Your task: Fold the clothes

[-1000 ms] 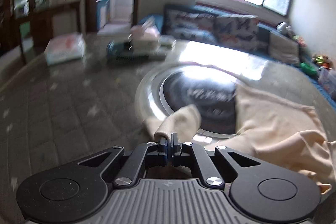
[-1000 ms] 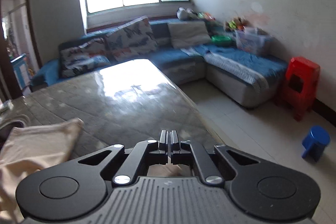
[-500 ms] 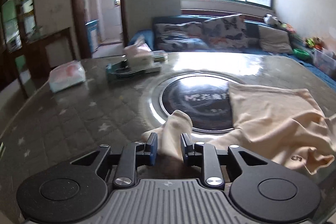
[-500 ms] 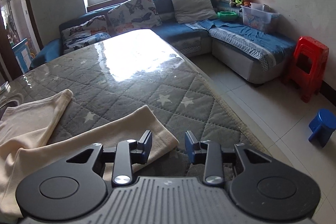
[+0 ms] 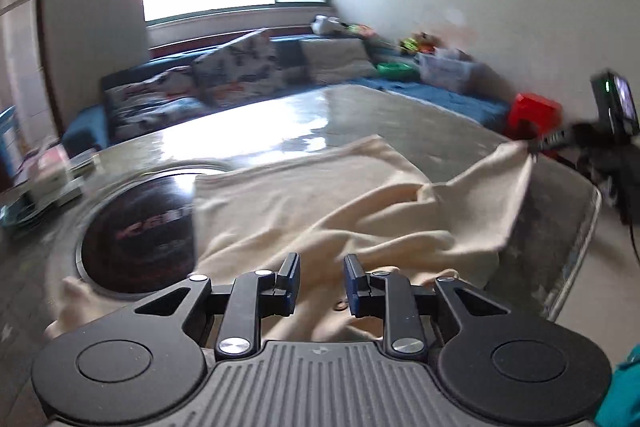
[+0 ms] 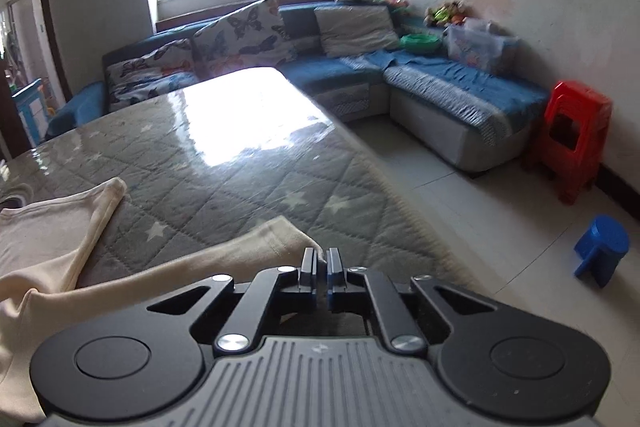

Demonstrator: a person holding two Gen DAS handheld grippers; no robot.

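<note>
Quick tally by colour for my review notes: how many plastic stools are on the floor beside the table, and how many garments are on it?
Red stools: 1
Blue stools: 1
Cream garments: 1
Total: 3

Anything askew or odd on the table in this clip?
Only the cream garment: it lies rumpled, one corner pulled up off the quilted table where the right gripper pinches it. The left gripper hangs open over it. Nothing spilled or damaged.

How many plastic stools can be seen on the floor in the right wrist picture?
2. A red stool stands by the wall beside the sofa; it may be several stacked. A smaller blue stool stands nearer, on the tiles.
</note>
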